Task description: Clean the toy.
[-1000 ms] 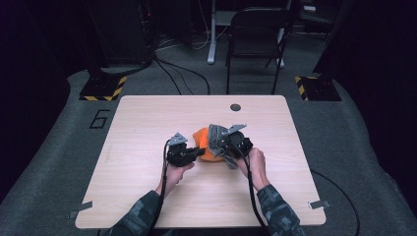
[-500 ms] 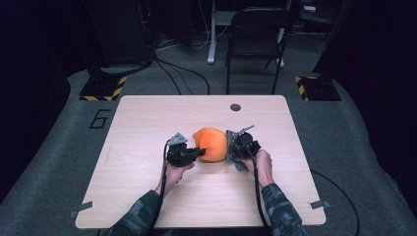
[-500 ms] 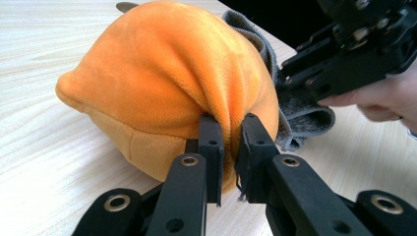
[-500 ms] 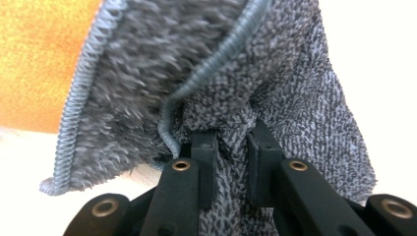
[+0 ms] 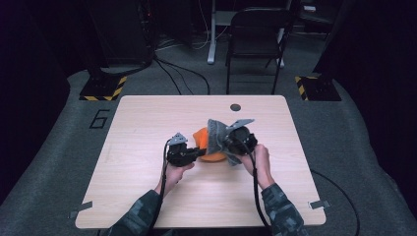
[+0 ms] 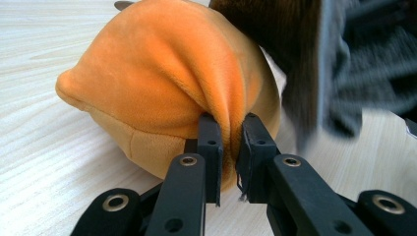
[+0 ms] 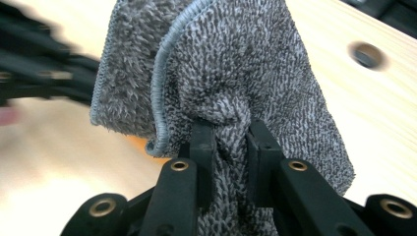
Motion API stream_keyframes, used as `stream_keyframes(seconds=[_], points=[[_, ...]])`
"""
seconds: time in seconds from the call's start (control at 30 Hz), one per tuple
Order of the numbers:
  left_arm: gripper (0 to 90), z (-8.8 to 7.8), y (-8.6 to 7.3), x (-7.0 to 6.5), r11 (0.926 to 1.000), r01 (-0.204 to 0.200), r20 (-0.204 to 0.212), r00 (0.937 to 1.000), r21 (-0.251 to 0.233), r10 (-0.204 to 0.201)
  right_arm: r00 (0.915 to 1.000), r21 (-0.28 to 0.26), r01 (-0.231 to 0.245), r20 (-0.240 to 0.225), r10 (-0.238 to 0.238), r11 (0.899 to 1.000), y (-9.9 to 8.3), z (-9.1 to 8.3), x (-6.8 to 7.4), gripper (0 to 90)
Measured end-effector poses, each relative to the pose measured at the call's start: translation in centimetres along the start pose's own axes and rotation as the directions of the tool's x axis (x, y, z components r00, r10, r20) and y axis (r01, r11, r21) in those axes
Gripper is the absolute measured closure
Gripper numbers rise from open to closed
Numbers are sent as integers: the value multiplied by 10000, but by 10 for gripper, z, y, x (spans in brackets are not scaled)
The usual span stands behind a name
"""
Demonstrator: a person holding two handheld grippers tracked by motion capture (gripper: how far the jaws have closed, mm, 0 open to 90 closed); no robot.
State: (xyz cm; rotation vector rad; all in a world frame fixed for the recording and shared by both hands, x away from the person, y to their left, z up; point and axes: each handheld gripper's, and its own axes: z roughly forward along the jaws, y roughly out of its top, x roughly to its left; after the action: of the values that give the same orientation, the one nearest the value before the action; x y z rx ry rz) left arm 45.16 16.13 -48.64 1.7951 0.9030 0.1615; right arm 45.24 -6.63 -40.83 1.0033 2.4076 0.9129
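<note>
While the left tongs (image 6: 230,162) are pinched tight on a fold of the orange plush toy (image 6: 172,83), the right tongs (image 7: 231,162) are clamped on a bunched-up grey towel (image 7: 246,73). So both sets are closed on fabric, neither is empty. From the high view, the plush (image 5: 209,147) sits on the wooden counter (image 5: 147,123) right between the two tongs, touching the left pair (image 5: 199,154). The towel (image 5: 216,133) hangs in front of the right tongs (image 5: 223,142), draped against the plush's far side. A small dark hole (image 5: 235,107) in the counter sits well beyond both tongs.
</note>
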Motion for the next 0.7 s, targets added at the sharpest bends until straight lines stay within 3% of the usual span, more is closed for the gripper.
stream_keyframes(seconds=[0.1, 0.13, 0.3, 0.47, 0.7], points=[[812, 0, 0, 0, 9999, -59, -62, 10000, 88, 60, 9973, 250, 719, 97, -722, 9971, 2, 15, 21, 764], [812, 0, -1, 1, 10000, -16, -47, 10000, 76, 16, 9969, 285, 743, 232, -750, 9968, 1, 19, 24, 764], [812, 1, -1, 0, 10000, -38, 2, 10000, 87, 38, 9986, 329, 508, 107, -512, 9982, -2, 20, 17, 765], [811, 1, -1, 1, 9999, -26, 8, 10000, 114, 26, 9980, 491, 597, 161, -606, 9970, -5, 21, 11, 765], [810, 2, -2, 2, 9999, 9, 82, 10000, 127, -10, 9999, 706, 44, 103, -51, 9975, -11, 24, -4, 765]])
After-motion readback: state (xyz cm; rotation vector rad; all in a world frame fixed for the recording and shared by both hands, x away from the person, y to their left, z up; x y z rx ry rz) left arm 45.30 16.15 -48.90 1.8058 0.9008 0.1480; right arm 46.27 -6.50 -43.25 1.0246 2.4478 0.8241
